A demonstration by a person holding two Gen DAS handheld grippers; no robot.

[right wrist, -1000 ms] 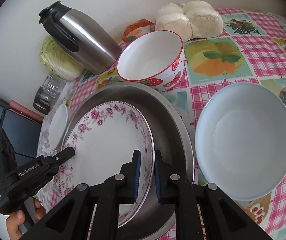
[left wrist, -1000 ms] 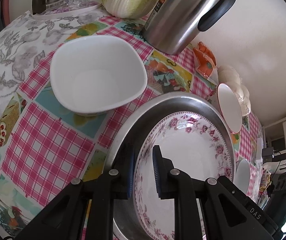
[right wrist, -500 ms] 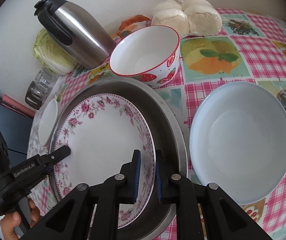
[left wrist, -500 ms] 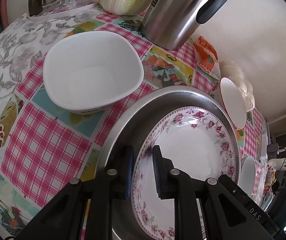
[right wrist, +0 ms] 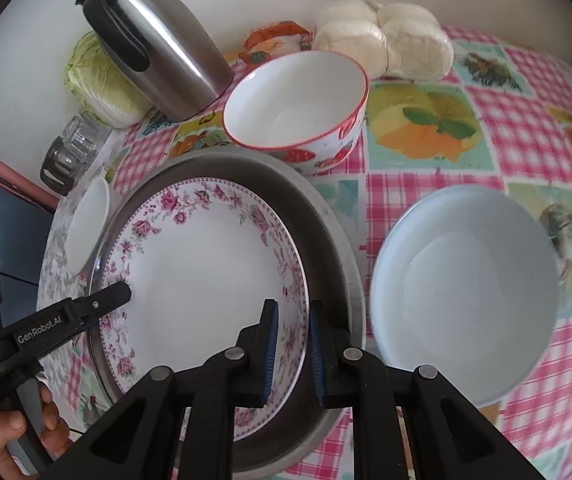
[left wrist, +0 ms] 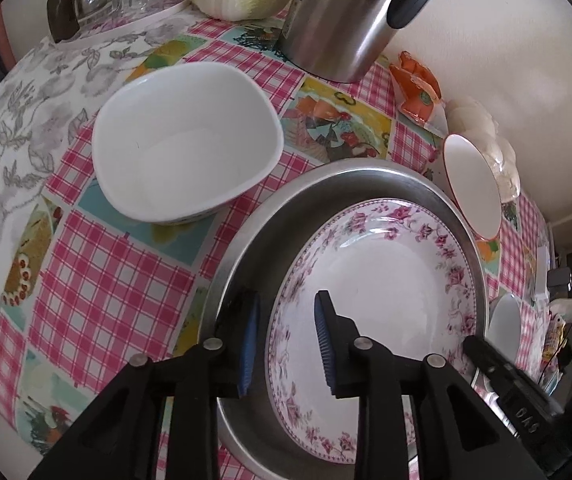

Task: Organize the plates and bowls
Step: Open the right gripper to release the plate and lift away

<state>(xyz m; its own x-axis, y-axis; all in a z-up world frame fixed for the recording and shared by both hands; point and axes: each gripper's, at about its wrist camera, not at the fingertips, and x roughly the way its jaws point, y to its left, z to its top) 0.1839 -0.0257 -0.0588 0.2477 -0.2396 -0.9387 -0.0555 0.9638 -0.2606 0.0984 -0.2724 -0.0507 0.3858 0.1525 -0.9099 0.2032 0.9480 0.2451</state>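
Observation:
A white plate with a pink flower border [left wrist: 386,292] [right wrist: 205,264] lies inside a wide steel pan [left wrist: 253,240] [right wrist: 326,216]. My left gripper [left wrist: 286,344] straddles the plate's near left rim. Its jaws are opening, and the blue pads stand clear of the rim on both sides. My right gripper [right wrist: 292,348] straddles the opposite rim. Its jaws are also opening, with a narrow gap at each pad. A white bowl [left wrist: 185,148] sits left of the pan, a strawberry-patterned bowl [right wrist: 298,108] behind it, and a pale blue bowl [right wrist: 466,280] to its right.
A steel thermos jug [right wrist: 165,48], a cabbage [right wrist: 97,84], glasses on a tray [left wrist: 117,0], bagged buns [right wrist: 382,36] and an orange packet [left wrist: 418,84] line the wall. A hand [right wrist: 17,432] holds the left gripper. The checked tablecloth [left wrist: 97,280] shows bare at front left.
Both grippers' jaws have parted from the plate's rim, the left one wider. The plate has settled lower into the steel pan. Neither hand has shifted much.

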